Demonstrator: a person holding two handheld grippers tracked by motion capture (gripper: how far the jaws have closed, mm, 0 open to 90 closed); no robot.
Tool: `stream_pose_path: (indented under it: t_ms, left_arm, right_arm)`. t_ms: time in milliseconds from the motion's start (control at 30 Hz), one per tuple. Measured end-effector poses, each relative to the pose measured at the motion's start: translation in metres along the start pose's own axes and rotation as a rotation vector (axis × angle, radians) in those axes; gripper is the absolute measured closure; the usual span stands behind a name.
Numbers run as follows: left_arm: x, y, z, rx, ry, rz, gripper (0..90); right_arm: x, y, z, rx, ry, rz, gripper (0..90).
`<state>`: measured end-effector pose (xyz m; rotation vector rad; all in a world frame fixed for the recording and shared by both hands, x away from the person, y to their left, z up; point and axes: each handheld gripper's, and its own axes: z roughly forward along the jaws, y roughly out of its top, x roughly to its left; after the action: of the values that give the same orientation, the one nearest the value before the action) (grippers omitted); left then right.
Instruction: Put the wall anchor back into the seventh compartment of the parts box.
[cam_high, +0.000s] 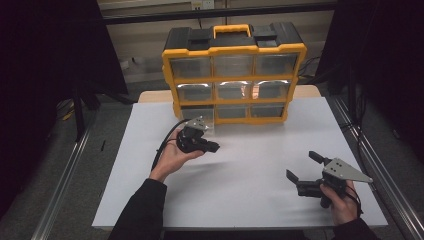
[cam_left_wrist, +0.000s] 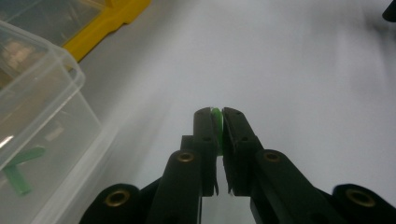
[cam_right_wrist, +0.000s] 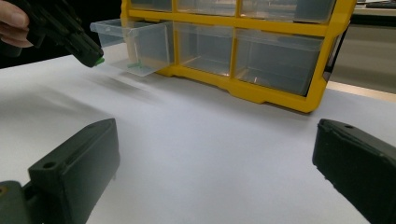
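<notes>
My left gripper (cam_high: 216, 147) hovers over the white table in front of the yellow drawer cabinet (cam_high: 233, 75), shut on a small green piece (cam_left_wrist: 216, 126) pinched between its tips. The same green piece (cam_right_wrist: 99, 61) shows at that gripper's tip in the right gripper view, beside the pulled-out clear drawer (cam_right_wrist: 133, 44) at the cabinet's bottom left. Another green piece (cam_left_wrist: 18, 170) lies inside that drawer (cam_left_wrist: 42, 121). My right gripper (cam_high: 303, 166) stands open near the table's front right, jaws wide with nothing between them.
The cabinet stands at the table's far edge with three rows of clear drawers and a black top with a yellow handle (cam_high: 231, 30). White tabletop (cam_high: 250, 165) stretches between the two grippers. Metal rails (cam_high: 65, 175) run along both sides of the table.
</notes>
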<state>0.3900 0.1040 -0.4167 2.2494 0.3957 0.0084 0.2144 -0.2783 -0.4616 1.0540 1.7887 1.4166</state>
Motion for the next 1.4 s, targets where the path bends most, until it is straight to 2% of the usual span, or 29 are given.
stream_pose_path:
  t_ms: [100,167,300,333,433,567,767,833,1033,1067,1233,1300,1333,1367,1400]
  left_arm:
    - [0.001,0.0,-0.007,-0.011,0.015,-0.005,84.8]
    - [0.001,0.0,-0.011,-0.037,0.022,-0.016,84.8]
    - [0.003,0.0,-0.019,-0.037,0.039,-0.016,84.8]
    - [0.003,0.0,-0.02,-0.056,0.037,-0.025,84.8]
    - [0.004,0.001,-0.026,-0.05,0.052,-0.018,84.8]
    - [0.003,0.002,-0.033,-0.076,0.058,-0.02,84.8]
    - [0.005,0.004,-0.042,-0.086,0.068,-0.011,84.8]
    - [0.004,0.004,-0.043,-0.095,0.07,-0.022,84.8]
    - [0.008,0.005,-0.051,-0.081,0.09,-0.021,84.8]
    - [0.008,0.005,-0.051,-0.096,0.085,-0.026,84.8]
    - [0.012,0.012,-0.061,-0.09,0.104,-0.006,84.8]
    - [0.012,0.014,-0.065,-0.1,0.11,-0.014,84.8]
    - [0.014,0.016,-0.067,-0.095,0.111,-0.001,84.8]
    - [0.013,0.017,-0.068,-0.107,0.111,-0.01,84.8]
    - [0.014,0.018,-0.07,-0.086,0.124,-0.002,84.8]
  right_arm:
    - [0.0,0.0,0.0,0.0,0.001,0.0,0.6]
    - [0.0,0.0,0.0,0.0,-0.001,0.001,0.6]
    - [0.0,0.0,0.0,0.001,0.0,-0.001,0.5]
    - [0.0,0.0,0.0,0.001,0.0,0.0,0.5]
    - [0.0,0.0,0.0,0.001,0.0,0.0,0.5]
    - [0.0,0.0,0.0,0.002,-0.001,0.002,0.5]
    - [-0.001,0.0,0.0,0.006,-0.002,0.003,0.5]
    - [0.0,0.0,0.0,0.006,-0.001,0.003,0.5]
    - [-0.001,0.0,0.0,0.004,-0.007,0.01,0.5]
    - [-0.001,0.0,0.0,0.004,-0.006,0.009,0.5]
    - [-0.001,0.0,0.0,0.004,-0.008,0.01,0.5]
    - [-0.001,0.0,0.0,0.005,-0.006,0.01,0.5]
    - [-0.001,0.0,0.0,0.005,-0.006,0.009,0.5]
    - [-0.001,0.0,0.0,0.005,-0.007,0.008,0.5]
    - [-0.001,0.0,0.0,0.005,-0.007,0.009,0.5]
